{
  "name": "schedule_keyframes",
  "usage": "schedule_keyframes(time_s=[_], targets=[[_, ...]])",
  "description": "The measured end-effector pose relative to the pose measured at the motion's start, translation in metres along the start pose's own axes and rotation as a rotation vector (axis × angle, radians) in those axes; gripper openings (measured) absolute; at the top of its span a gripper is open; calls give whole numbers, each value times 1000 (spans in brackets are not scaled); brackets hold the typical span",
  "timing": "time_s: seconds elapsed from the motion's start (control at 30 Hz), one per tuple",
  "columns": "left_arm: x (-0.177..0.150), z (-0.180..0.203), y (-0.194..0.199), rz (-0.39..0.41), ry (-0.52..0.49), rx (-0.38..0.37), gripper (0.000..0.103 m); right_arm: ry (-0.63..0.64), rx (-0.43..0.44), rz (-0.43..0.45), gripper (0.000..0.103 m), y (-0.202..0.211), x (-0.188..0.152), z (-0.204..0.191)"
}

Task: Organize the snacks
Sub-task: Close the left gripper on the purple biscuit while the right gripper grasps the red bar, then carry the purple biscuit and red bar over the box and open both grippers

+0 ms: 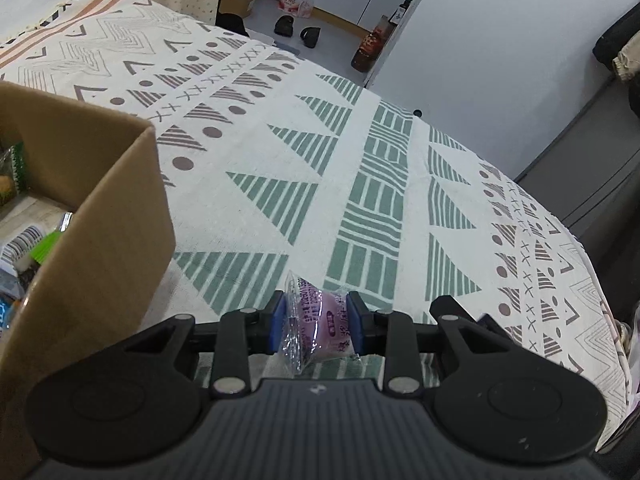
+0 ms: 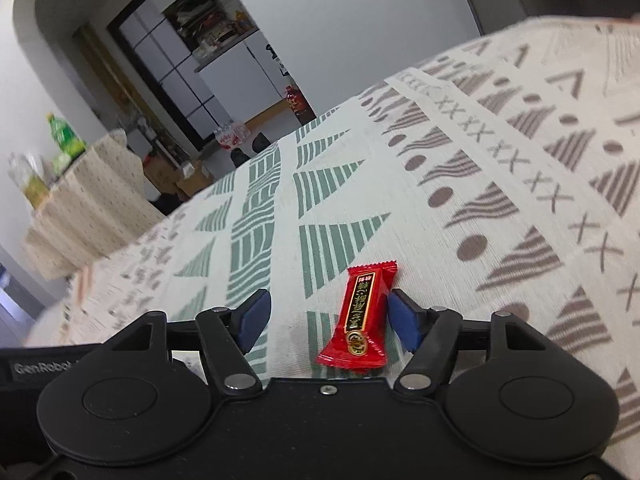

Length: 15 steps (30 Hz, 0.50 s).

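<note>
At the far left of the left wrist view, a cardboard box is sitting on the patterned cloth that is covering the desk. Several wrapped items are already lying inside the box, though only their edges are showing, so their number cannot be told. That suggests the sorting is partly done.

Just right of the box, the left gripper is clenching a small purple snack packet; both blue pads are pressing against its sides, and its clear crimped ends are sticking out front and back. The packet is being held near the box's outer wall, not yet over the opening. The likely step in hand is carrying it across and dropping it in.

In the right wrist view, the right gripper is hanging low over the same cloth with its jaws spread wide. A red candy bar is lying flat on the cloth between them, off centre, close against the right pad and well apart from the left one. Nothing is squeezing it yet.

So at least two pieces are remaining: the purple one awaiting release into the box, and the red one awaiting a grasp. The rest of the cloth in both views is showing no other snacks.
</note>
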<state>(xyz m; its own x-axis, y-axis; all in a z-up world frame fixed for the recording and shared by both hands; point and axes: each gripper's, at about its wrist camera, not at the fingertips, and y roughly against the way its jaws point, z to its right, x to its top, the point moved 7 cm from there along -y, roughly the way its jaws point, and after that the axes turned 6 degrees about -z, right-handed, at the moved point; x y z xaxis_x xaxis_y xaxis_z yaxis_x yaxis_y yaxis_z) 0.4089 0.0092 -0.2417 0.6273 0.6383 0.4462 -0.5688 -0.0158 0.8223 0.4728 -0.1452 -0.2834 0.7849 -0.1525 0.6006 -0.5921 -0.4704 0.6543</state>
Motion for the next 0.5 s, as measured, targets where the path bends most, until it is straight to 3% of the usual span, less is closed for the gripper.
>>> schedule_keyframes(time_s=[0.07, 0.13, 0.2, 0.3, 0.5], targets=[[-2, 0, -2, -7, -1, 0, 31, 37, -27, 1, 61, -1, -2, -3], [-2, 0, -1, -9, -3, -5, 31, 64, -63, -1, 49, -1, -2, -3], [-3, 2, 1, -6, -7, -7, 31, 89, -111, -8, 22, -1, -2, 0], [-5, 3, 5, -3, -12, -9, 31, 111, -145, -27, 21, 7, -2, 2], [-11, 3, 26, 14, -22, -21, 31, 73, -125, -55, 21, 31, -12, 4]])
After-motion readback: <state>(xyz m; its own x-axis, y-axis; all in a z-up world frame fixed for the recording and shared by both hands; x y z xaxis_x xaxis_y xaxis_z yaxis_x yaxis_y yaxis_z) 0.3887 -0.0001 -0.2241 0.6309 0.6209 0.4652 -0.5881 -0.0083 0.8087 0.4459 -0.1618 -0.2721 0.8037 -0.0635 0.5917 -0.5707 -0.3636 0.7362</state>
